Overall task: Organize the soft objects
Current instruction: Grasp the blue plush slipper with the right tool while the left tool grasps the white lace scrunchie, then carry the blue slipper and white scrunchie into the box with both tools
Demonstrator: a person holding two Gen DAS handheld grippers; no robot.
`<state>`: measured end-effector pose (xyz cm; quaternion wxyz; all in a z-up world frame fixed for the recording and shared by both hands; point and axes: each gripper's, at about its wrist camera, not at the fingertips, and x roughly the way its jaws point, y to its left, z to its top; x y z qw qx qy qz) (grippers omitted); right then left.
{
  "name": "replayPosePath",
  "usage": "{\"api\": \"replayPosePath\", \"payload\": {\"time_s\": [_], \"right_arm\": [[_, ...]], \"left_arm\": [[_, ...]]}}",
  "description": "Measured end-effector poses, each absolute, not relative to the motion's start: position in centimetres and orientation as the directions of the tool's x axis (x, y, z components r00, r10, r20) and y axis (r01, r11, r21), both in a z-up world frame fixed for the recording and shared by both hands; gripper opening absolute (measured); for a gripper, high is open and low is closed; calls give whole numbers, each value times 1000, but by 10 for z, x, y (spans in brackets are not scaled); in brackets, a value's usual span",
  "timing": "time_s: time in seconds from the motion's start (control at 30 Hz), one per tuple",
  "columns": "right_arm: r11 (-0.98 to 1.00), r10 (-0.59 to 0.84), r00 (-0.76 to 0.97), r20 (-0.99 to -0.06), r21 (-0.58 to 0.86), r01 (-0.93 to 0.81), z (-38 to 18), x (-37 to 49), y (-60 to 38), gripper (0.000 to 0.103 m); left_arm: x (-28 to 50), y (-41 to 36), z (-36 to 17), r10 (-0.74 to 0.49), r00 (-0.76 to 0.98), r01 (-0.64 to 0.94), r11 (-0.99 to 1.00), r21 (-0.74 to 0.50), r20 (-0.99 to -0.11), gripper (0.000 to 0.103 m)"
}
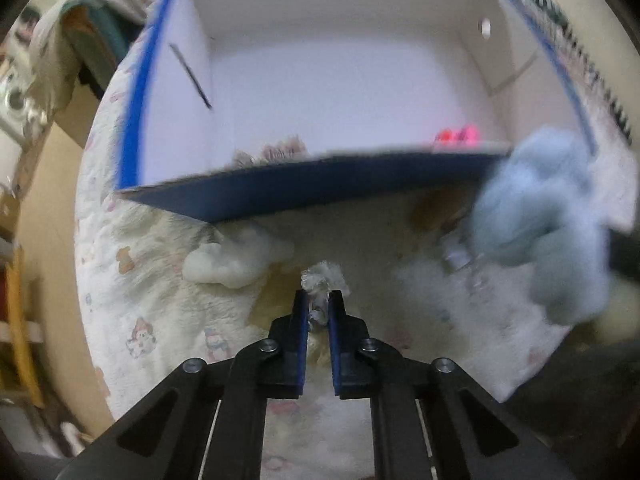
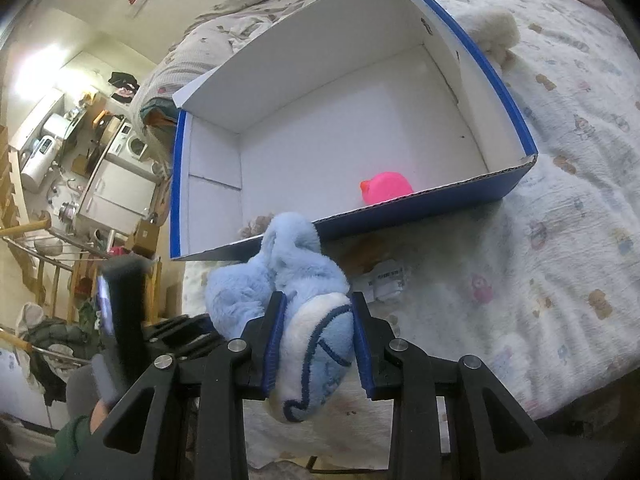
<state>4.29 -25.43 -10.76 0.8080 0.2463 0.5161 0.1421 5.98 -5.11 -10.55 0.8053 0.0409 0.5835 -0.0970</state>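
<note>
A blue cardboard box (image 1: 304, 188) with a white inside lies on the bed; it also shows in the right wrist view (image 2: 420, 204). Inside it are a pink soft toy (image 2: 386, 187) and a grey-brown fuzzy thing (image 1: 272, 150). My right gripper (image 2: 318, 312) is shut on a light blue plush toy (image 2: 288, 276), just in front of the box's near wall; the toy also shows blurred in the left wrist view (image 1: 544, 224). My left gripper (image 1: 319, 300) is shut on a small grey-white fluffy thing (image 1: 322, 280). A cream plush (image 1: 236, 258) lies by the box.
The bed has a white quilt (image 2: 560, 220) with small printed figures. A paper tag (image 2: 384, 280) lies on it near the box. Another cream plush (image 2: 498, 32) sits beyond the box's far side. Cluttered room furniture (image 2: 80, 152) stands left of the bed.
</note>
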Motion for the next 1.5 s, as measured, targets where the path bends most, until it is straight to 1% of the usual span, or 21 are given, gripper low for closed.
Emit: {"api": "replayPosePath", "payload": {"time_s": [0.1,0.27,0.37,0.63,0.77,0.93,1.17,1.37,1.5], "right_arm": [[836,489,425,-762,548,22,-107,37,-260,33],[839,489,413,-768,544,18,-109,36,-260,33],[846,484,399,-779,533,14,-112,37,-256,33],[873,454,368,-811,488,0,-119,38,-244,33],[874,455,371,-810,486,-11,-117,36,-242,33],[854,490,385,-782,520,-31,-103,33,-242,33],[816,544,449,-709,571,-88,-60,30,-248,33],[818,533,533,-657,562,-126,-23,45,-254,33],[824,518,560,-646,552,-125,-12,65,-260,33]], "left_arm": [[55,-35,-79,-150,364,174,981,-91,-919,9],[52,-5,-54,-141,456,73,990,-121,-879,9],[44,-3,-55,-117,466,53,993,-104,-877,9],[34,-9,-59,-73,473,78,996,-41,-878,9],[30,-11,-62,-40,475,67,998,-9,-879,9],[24,-7,-45,-40,500,48,999,-18,-865,9],[21,-11,12,-75,586,67,997,-43,-807,9],[47,-19,50,-106,634,98,994,-57,-766,9],[69,-27,59,-98,648,107,994,-38,-756,9]]}}
